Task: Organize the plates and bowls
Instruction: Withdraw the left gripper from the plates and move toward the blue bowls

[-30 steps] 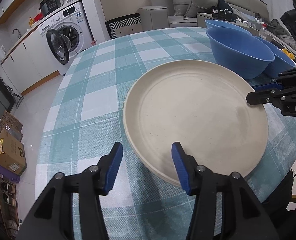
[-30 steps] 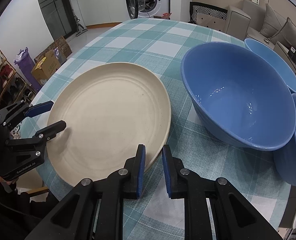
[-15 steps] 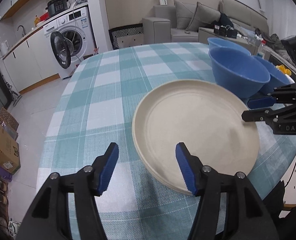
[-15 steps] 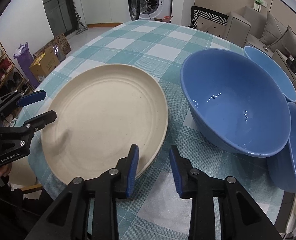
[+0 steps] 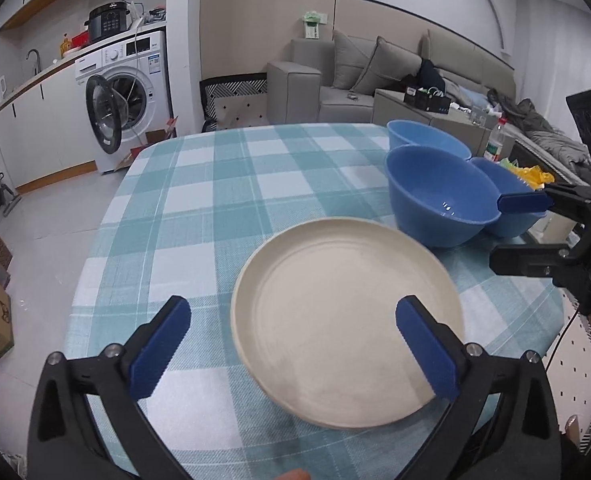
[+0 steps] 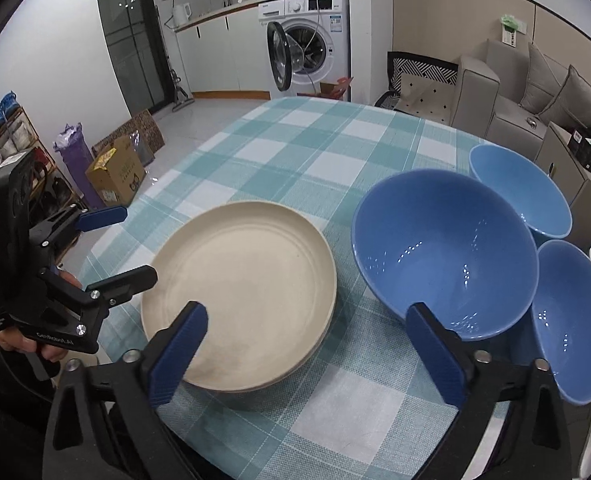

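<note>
Left gripper (image 5: 293, 340) and right gripper (image 6: 309, 354) both empty, jaws just spread wide apart, nothing between them; cream plate (image 6: 241, 298) lies flat on the checked desk (image 5: 199, 216) below both, touched by neither. Step looks like plate just set down, bowls next: the next move calls for reaching right to the big blue bowl (image 6: 447, 258). Two smaller blue bowls (image 6: 517, 190) (image 6: 569, 320) crowd against it; all three empty.
</note>
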### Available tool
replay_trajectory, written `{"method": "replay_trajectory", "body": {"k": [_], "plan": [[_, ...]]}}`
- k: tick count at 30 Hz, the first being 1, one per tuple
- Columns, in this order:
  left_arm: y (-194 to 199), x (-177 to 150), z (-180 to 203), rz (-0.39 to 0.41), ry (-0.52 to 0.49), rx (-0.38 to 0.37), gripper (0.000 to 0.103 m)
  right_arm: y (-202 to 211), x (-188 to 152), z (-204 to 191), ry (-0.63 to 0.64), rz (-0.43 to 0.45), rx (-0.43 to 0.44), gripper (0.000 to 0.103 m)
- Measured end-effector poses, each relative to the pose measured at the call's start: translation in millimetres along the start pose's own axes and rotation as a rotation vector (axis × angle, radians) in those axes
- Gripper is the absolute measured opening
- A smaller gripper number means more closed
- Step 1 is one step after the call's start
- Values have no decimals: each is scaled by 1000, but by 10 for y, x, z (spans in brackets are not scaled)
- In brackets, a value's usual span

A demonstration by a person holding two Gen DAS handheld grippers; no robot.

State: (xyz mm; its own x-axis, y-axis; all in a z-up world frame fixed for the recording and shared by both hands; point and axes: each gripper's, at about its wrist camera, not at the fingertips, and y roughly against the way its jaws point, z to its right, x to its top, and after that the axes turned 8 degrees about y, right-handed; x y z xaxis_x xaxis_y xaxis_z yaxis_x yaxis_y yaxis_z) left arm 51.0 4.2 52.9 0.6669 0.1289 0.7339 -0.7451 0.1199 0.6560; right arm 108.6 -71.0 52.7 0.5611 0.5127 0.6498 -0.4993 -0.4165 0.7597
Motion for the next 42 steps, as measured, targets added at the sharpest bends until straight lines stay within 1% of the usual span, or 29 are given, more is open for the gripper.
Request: {"method": "replay_trajectory", "body": {"k": [4,13,17,24,29,31,34,36,38,40,42], "plan": [[29,124,51,13,13,-43,103,143,-9,58,-11,21,-15,102],[13,420,275,43,0,-46,103,477,-44,280,-72,89,-68,102],[-19,544,402,56,-31,-48,103,641,-48,409,-83,109,-107,102],[-36,787,556,80,-51,-91,103,923,-37,706,-112,135,-176,102],[-95,958,616,98,-44,-94,103,1127,-22,910,-144,153,-219,102],[-131,1018,628,94,-29,-108,103,1217,-8,982,-152,166,-237,102],[-199,1091,671,92,-32,-108,103,1331,21,1098,-172,172,-262,102],[-240,1137,704,90,-33,-108,103,1382,44,1185,-185,167,-271,102],[-286,1204,743,85,-35,-116,103,1422,90,1276,-201,153,-308,102],[-339,1281,793,83,-38,-119,103,1449,128,1366,-220,156,-318,102],[-395,1349,853,78,-45,-120,103,1496,160,1488,-255,164,-311,102]]}}
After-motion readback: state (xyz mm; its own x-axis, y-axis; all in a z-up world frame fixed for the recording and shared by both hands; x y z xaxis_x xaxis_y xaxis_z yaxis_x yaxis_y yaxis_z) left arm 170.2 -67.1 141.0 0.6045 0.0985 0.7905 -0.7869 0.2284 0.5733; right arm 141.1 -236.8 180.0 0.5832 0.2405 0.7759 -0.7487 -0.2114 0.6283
